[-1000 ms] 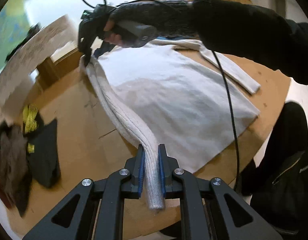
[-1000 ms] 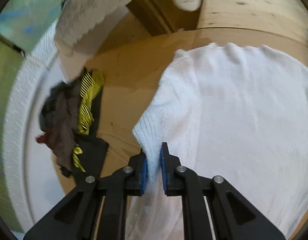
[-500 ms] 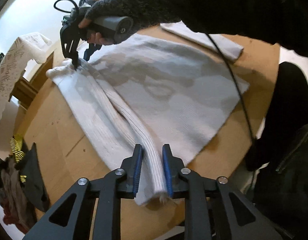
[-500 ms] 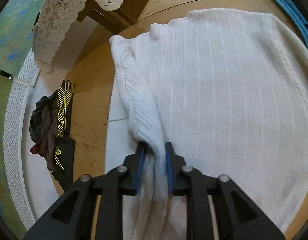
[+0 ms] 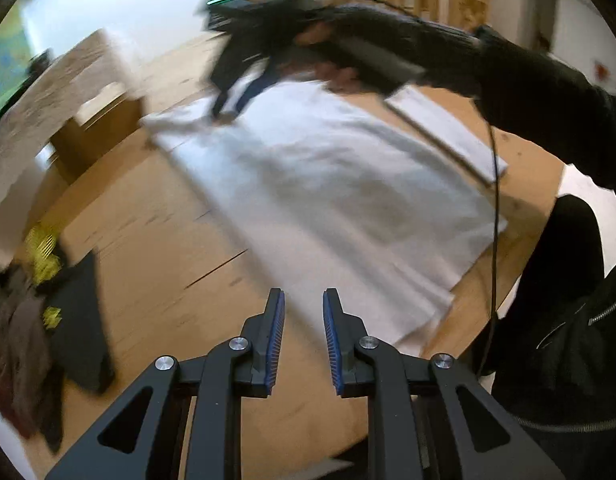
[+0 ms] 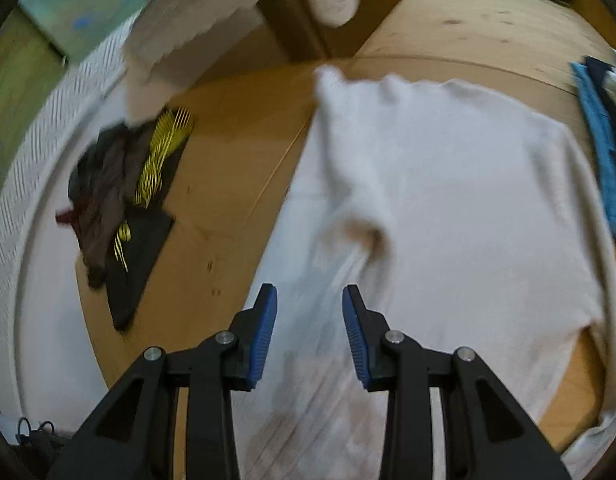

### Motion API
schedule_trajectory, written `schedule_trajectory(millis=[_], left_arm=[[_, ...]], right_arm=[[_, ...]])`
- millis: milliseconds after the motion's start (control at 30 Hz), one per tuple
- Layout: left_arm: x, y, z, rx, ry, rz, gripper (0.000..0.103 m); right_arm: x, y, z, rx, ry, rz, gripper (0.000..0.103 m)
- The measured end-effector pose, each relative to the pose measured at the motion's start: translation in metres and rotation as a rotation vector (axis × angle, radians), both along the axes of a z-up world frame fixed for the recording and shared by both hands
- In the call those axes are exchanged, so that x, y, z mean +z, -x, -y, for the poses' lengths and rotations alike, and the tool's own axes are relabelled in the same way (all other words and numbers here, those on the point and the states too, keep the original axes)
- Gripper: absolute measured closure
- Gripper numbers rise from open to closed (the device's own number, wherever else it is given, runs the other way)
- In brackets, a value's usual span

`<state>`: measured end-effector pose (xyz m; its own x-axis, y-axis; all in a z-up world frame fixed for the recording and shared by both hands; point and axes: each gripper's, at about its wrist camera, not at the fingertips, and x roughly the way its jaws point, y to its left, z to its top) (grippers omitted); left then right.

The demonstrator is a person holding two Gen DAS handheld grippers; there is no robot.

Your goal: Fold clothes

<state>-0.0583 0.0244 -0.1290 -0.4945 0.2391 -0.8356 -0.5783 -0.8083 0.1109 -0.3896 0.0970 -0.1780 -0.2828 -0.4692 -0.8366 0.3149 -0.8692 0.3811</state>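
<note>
Both hand-held grippers, left (image 5: 300, 322) and right (image 6: 309, 320), are hovering with jaws parted and empty, the right's having just been opening. White sweater (image 6: 448, 200) is lying flat on the bench (image 5: 147, 264), one sleeve folded inward; remaining folds are seemingly waiting.

The left gripper (image 5: 303, 336) hovers over the wooden table (image 5: 155, 264), its blue-padded jaws having just been opening, nothing between them. Ahead lies a white sweater (image 5: 340, 200), spread flat. Beyond it, the right gripper (image 5: 227, 108), held by a gloved hand (image 5: 348, 60), touches the sweater's far corner. A dark clothes pile (image 5: 39, 320) sits left.
</note>
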Motion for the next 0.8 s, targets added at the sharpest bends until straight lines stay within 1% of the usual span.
schedule_trajectory(millis=[100,133,167,233,267,300,400,433,467,533,567,600,667,733,767,800], left_arm=[[-0.021,0.017,-0.021,-0.052,-0.002,0.022,0.082],[-0.028,0.020,-0.023,-0.062,0.006,0.032,0.082],[-0.035,0.024,-0.025,-0.072,0.015,0.043,0.082],[-0.048,0.030,-0.029,-0.092,0.031,0.064,0.083],[-0.054,0.033,-0.030,-0.100,0.036,0.075,0.083],[-0.053,0.034,-0.027,-0.096,0.020,0.088,0.083],[-0.049,0.038,-0.016,-0.087,-0.048,0.116,0.083],[-0.047,0.040,-0.013,-0.082,-0.067,0.120,0.081],[-0.043,0.044,-0.010,-0.071,-0.083,0.109,0.081],[-0.036,0.056,-0.004,-0.047,-0.106,0.071,0.081],[-0.033,0.064,-0.002,-0.034,-0.114,0.048,0.083],[-0.032,0.071,0.000,-0.025,-0.118,0.031,0.083],[-0.040,0.084,-0.003,-0.043,-0.092,0.048,0.083],[-0.052,0.089,-0.008,-0.071,-0.054,0.071,0.083],[-0.056,0.089,-0.009,-0.085,-0.045,0.070,0.082],[-0.056,0.087,-0.010,-0.100,-0.050,0.060,0.082]], right_arm=[[-0.026,0.006,0.005,-0.002,-0.064,0.057,0.069],[-0.032,0.006,0.005,0.006,-0.076,0.062,0.069],[-0.032,0.004,0.004,0.023,-0.081,0.052,0.069],[-0.024,0.005,0.001,0.048,-0.078,0.065,0.069],[-0.016,0.007,-0.003,0.038,-0.049,0.045,0.069],[-0.005,0.011,-0.006,0.019,-0.028,0.009,0.069],[0.012,0.046,-0.005,-0.024,-0.006,-0.044,0.070],[0.017,0.058,-0.004,-0.037,0.001,-0.058,0.074],[0.018,0.072,0.002,-0.036,0.004,-0.064,0.077],[0.014,0.099,0.020,-0.012,0.000,-0.065,0.078],[0.008,0.112,0.030,0.004,0.003,-0.050,0.078],[0.002,0.125,0.039,0.017,0.012,-0.026,0.078],[-0.013,0.152,0.050,0.012,0.010,0.017,0.078],[-0.020,0.175,0.051,-0.021,-0.016,0.017,0.078],[-0.023,0.187,0.051,-0.038,-0.029,0.017,0.078],[-0.027,0.200,0.049,-0.062,-0.015,0.029,0.078]])
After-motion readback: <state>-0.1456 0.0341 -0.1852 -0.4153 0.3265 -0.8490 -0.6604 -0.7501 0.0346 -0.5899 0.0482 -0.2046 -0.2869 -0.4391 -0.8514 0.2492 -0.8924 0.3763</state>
